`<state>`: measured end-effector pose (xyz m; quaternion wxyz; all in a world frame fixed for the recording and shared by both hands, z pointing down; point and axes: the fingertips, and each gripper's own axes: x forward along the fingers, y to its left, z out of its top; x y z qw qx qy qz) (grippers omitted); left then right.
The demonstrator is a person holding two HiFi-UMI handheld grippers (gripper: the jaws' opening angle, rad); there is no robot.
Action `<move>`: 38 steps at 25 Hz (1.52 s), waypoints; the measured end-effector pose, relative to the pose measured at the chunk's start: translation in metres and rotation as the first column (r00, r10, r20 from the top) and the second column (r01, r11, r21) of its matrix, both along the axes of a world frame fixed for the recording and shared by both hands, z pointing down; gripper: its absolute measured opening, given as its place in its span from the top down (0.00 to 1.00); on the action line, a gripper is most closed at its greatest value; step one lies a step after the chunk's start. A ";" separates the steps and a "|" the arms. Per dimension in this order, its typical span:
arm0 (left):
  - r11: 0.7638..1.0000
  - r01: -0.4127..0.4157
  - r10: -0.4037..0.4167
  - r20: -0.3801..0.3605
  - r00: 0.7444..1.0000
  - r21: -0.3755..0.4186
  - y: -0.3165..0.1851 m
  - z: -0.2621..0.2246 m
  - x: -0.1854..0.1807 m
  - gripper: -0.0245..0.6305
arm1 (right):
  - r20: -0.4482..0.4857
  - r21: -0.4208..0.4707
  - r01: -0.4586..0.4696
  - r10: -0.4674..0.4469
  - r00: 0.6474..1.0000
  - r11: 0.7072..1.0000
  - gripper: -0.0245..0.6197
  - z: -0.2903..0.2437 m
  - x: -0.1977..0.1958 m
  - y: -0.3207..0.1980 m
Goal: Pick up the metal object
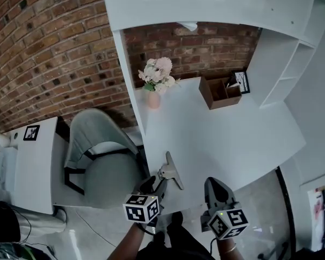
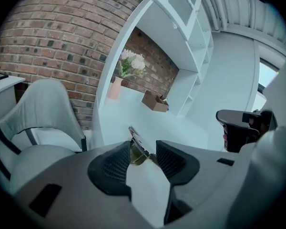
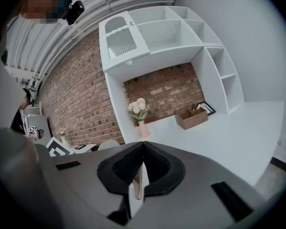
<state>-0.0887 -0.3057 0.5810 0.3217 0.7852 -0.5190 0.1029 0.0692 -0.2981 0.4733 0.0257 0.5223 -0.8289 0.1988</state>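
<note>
The metal object [image 1: 171,172], a long grey clip with a brass-coloured part, lies near the front left corner of the white desk [image 1: 227,140]. My left gripper [image 1: 158,185] is at its near end and open. In the left gripper view the metal object [image 2: 135,134] sits just between the tips of the left gripper [image 2: 143,147], with bare desk showing between the pads. My right gripper [image 1: 214,187] hovers at the desk's front edge, right of the object. In the right gripper view its jaws [image 3: 142,148] are shut with nothing in them.
A pink vase of flowers [image 1: 155,83] stands at the desk's back left. A wooden box [image 1: 219,91] and a small framed picture [image 1: 241,80] are at the back. White shelves [image 1: 286,56] rise on the right. A grey chair [image 1: 97,156] is left of the desk.
</note>
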 end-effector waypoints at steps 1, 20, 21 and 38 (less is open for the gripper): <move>1.000 0.001 -0.001 -0.002 1.000 -0.011 -0.004 0.003 0.001 0.73 | 0.002 -0.003 0.001 -0.001 1.000 1.000 0.95 0.001 0.001 -0.004; 0.974 0.074 -0.097 -0.097 0.991 -0.213 -0.042 0.036 0.012 0.76 | 0.013 -0.036 0.019 -0.018 1.000 0.999 0.95 0.013 0.016 -0.043; 0.973 0.076 -0.100 -0.101 0.990 -0.218 -0.042 0.037 0.013 0.77 | 0.018 -0.035 0.020 -0.019 1.000 0.999 0.95 0.012 0.016 -0.044; 0.963 0.126 -0.174 -0.194 0.965 -0.238 -0.044 0.030 0.017 0.89 | 0.047 -0.008 0.019 -0.019 0.999 1.000 0.95 0.003 0.018 -0.040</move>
